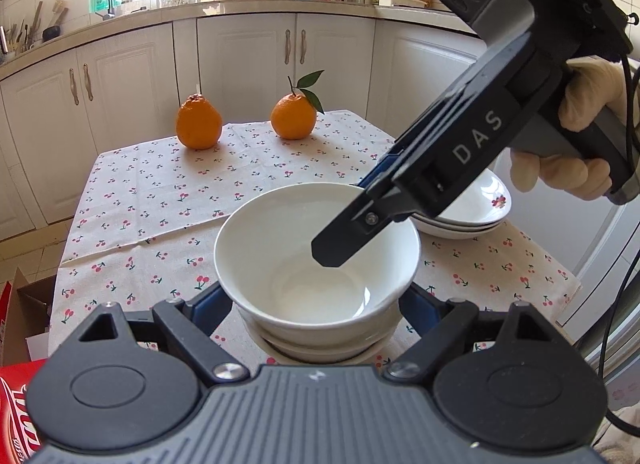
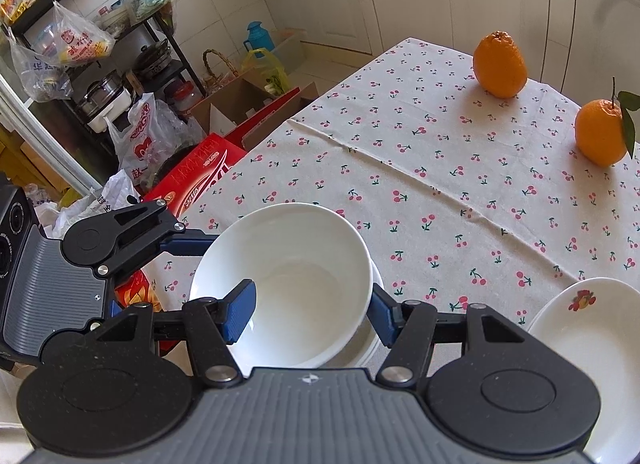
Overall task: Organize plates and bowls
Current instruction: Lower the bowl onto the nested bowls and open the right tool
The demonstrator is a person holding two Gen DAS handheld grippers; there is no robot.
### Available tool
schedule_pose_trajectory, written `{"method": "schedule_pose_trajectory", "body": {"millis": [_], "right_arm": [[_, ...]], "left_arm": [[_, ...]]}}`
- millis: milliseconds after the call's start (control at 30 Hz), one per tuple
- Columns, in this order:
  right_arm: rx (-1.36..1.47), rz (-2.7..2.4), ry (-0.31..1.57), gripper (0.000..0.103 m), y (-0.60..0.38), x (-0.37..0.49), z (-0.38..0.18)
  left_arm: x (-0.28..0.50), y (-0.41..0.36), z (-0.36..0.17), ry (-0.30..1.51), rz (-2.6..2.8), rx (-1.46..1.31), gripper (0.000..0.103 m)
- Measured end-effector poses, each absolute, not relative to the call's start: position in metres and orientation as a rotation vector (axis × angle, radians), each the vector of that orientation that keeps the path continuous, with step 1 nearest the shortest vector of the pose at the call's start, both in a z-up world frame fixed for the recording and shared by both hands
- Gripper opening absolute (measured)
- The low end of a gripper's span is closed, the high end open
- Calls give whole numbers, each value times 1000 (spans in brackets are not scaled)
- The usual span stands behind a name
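The bowl [image 2: 286,288] sits on top of a small stack of bowls [image 1: 320,348] at the near edge of the bench [image 1: 248,180], so the bowls look gathered already. Right of the bowl, near it, three plates [image 1: 476,212] lie nested, which suggests little is left beyond letting go. The right gripper [image 2: 308,314] has one blue finger inside the bowl and the other outside its wall; its fingers look clamped on that wall. The left gripper [image 1: 316,304] straddles the stack low down, fingers apart on either side, and I cannot tell whether they touch it. Beyond the bowl the cloth is bare as far as two oranges [image 1: 199,121] at the far edge. Left of the bowl the bench ends close by, with boxes [image 2: 200,172] on the floor below.
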State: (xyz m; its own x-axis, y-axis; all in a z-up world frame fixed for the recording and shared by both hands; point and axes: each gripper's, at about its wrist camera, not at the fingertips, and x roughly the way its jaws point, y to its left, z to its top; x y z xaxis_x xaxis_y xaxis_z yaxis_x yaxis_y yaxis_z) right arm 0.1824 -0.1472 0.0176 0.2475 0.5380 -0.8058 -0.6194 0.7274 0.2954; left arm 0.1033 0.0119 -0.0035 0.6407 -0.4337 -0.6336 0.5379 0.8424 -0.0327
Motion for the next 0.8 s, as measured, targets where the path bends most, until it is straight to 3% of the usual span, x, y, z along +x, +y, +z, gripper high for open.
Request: {"method": "schedule_pose_trajectory", "body": {"millis": [433,567,700,800], "right_arm": [[-106,776,1062,68,-147,181,13],[-122,764,1041,86,-145,179,15],[-126,765,1025,88,-144,178,19],[-141,757,1006,96,-143,175,21]], "left_arm": [[106,11,-7,688,-570,158,90],[105,12,-8,683,-578,157,94],[103,16,-5,667,-584,153,97],[100,19,-6,669,-592,157,97]]}}
